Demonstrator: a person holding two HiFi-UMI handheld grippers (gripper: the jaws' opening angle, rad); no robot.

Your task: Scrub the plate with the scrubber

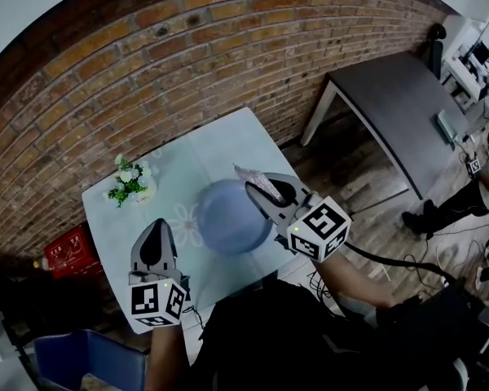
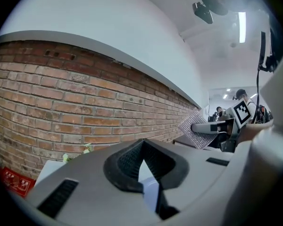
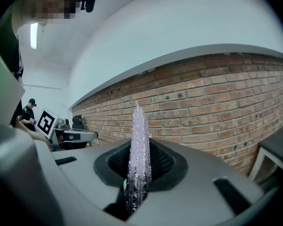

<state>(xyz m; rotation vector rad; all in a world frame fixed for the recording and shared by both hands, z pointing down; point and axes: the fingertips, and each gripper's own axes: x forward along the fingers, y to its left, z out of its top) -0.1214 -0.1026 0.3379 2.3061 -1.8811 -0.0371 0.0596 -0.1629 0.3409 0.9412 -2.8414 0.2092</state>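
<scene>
A blue-grey plate (image 1: 228, 217) lies near the middle of the pale square table (image 1: 196, 157). My right gripper (image 1: 265, 187) hangs over the plate's right rim, shut on a thin glittery scrubber (image 1: 255, 181) that sticks up between its jaws. In the right gripper view the scrubber (image 3: 138, 159) stands edge-on, pinched between the black pads. My left gripper (image 1: 155, 247) hovers over the table's near left part, left of the plate, shut with nothing in it. The left gripper view shows its jaws (image 2: 144, 164) closed together, with the right gripper and the scrubber (image 2: 193, 126) beyond them.
A small pot of white flowers (image 1: 130, 182) stands at the table's far left corner. A brick wall (image 1: 179, 47) runs behind the table. A dark grey table (image 1: 399, 104) stands to the right, a red crate (image 1: 69, 251) and a blue bin (image 1: 90, 357) to the left on the floor.
</scene>
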